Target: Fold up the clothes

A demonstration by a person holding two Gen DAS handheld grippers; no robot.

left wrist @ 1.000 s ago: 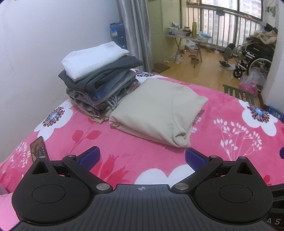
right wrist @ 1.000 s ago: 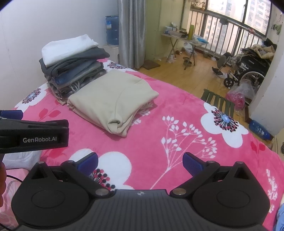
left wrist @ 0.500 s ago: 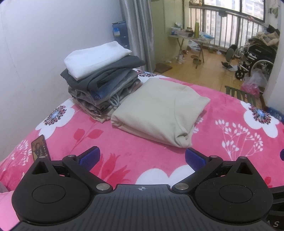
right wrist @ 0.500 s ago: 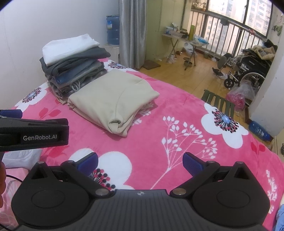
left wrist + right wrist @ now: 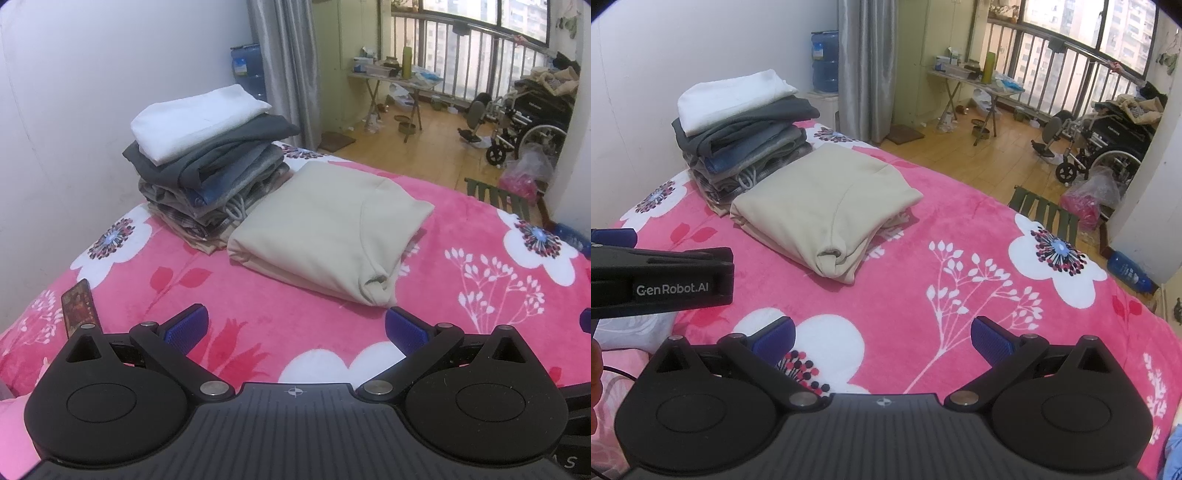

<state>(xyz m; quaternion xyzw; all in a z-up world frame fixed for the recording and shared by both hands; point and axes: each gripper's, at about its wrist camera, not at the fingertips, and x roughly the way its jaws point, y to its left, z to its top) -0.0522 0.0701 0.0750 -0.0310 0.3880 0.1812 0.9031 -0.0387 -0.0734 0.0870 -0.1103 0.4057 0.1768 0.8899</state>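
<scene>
On the pink bed (image 5: 258,325), the folded beige garment (image 5: 325,225) lies just beside the stack (image 5: 207,155). My left tool (image 5: 293,326) and right tool (image 5: 882,338) hang released, empty. Gripping one layer could unravel the fold.

Ahead of my jaws I see bare pink bedspread (image 5: 295,325), then the folded beige garment (image 5: 325,229) and clothes stack (image 5: 207,158) blocking.
</scene>
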